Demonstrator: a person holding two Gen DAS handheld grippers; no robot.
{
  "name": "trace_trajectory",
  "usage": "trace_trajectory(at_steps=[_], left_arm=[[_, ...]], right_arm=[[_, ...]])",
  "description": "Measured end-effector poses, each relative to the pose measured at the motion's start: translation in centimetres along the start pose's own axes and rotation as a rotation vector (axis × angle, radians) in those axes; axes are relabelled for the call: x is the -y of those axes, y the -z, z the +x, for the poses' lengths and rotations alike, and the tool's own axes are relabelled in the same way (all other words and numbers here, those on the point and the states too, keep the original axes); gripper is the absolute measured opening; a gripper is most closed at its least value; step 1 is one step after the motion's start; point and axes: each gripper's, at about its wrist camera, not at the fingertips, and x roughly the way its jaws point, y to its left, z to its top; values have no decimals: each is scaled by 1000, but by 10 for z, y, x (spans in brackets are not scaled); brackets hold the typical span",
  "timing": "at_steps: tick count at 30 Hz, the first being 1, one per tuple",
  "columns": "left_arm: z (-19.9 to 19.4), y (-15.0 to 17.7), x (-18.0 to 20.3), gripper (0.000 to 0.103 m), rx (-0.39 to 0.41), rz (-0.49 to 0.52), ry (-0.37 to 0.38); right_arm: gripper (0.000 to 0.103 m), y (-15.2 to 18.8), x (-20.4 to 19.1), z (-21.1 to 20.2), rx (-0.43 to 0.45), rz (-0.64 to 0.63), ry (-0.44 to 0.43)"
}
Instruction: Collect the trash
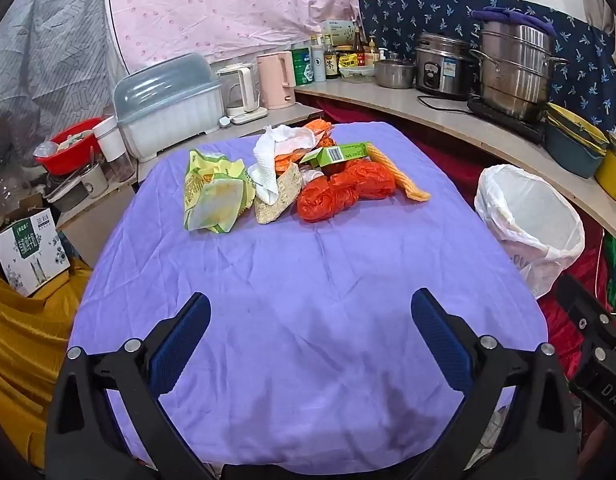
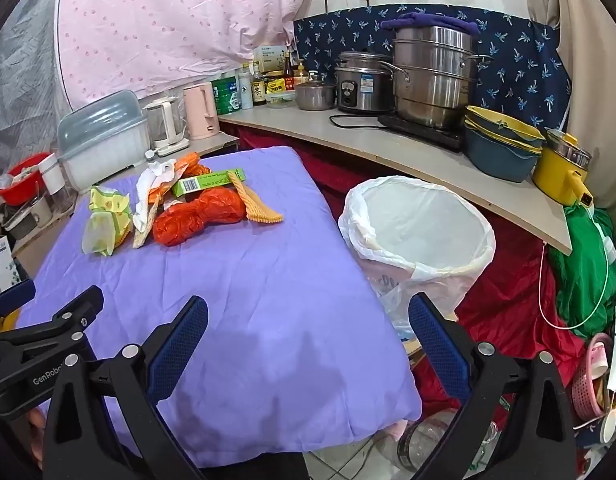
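Observation:
A pile of trash lies at the far end of the purple-covered table (image 1: 308, 280): a yellow-green wrapper (image 1: 214, 190), a white paper towel (image 1: 278, 152), an orange plastic bag (image 1: 346, 190), a green box (image 1: 336, 154) and an orange ridged strip (image 1: 396, 174). The pile also shows in the right wrist view, with the orange bag (image 2: 200, 216) and green box (image 2: 208, 182). A white-lined trash bin (image 1: 528, 220) stands right of the table, also in the right wrist view (image 2: 418, 232). My left gripper (image 1: 310, 336) is open and empty over the near table. My right gripper (image 2: 308, 340) is open and empty at the table's near right edge.
A curved counter (image 2: 388, 152) behind the bin holds steel pots, a rice cooker, bowls and a yellow pot. Kettles (image 1: 274, 80) and a dish box (image 1: 170, 106) stand on a shelf behind the table. A cardboard box (image 1: 30, 252) sits left of the table.

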Motion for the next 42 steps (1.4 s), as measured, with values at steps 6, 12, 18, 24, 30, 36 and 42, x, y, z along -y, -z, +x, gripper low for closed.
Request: trace_trajectory(at_steps=[6,12,18,24,30,36,42], left_arm=[[-4,-4,0,96,23,3,0],[-11,-7,3,96,29,19,-7],[-13,-13,0,96,25,16,-6],[-8,-7,6,96,31,19,-6],[-10,-11,6,96,31,18,-4],[-7,-7,7,96,31,21,-6],[-7,-7,6,96,34,20,-3]], right_arm=[[96,1,2,-1,15,7,-6],[96,-4,8,1,16,19,-12],[96,-4,7,-1,22,20,-7],[96,-1,9,-1,26,28,-11],[96,-1,10,-2,24,29,-11],[96,-1,10,1,24,33,-7],[96,1,11,1,27,33,-4]])
